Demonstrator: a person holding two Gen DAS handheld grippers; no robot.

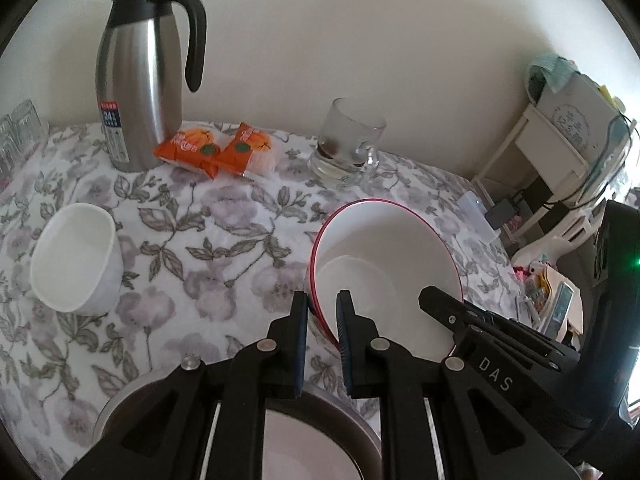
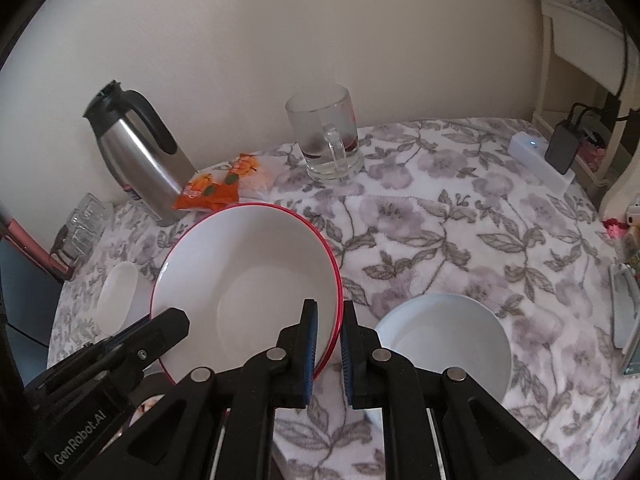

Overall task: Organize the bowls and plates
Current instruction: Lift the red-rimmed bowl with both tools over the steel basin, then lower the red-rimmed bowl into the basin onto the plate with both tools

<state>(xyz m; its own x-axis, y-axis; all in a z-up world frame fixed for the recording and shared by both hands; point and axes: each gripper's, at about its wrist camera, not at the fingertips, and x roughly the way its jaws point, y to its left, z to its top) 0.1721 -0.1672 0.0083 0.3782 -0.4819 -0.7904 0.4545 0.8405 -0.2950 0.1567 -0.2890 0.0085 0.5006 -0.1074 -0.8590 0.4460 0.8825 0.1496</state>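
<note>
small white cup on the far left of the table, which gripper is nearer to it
Left. The left gripper clamps the red-rimmed bowl's rim on the side facing the white cup; the right gripper clamps the opposite rim, farther away.

Counter covered by grey floral cloth. Upper left of the right wrist view: steel carafe, orange snack packets just beside it. Top centre: glass mug. Lower right: pale bowl. Left edge: small white bowl. Upper right: white box.
</note>
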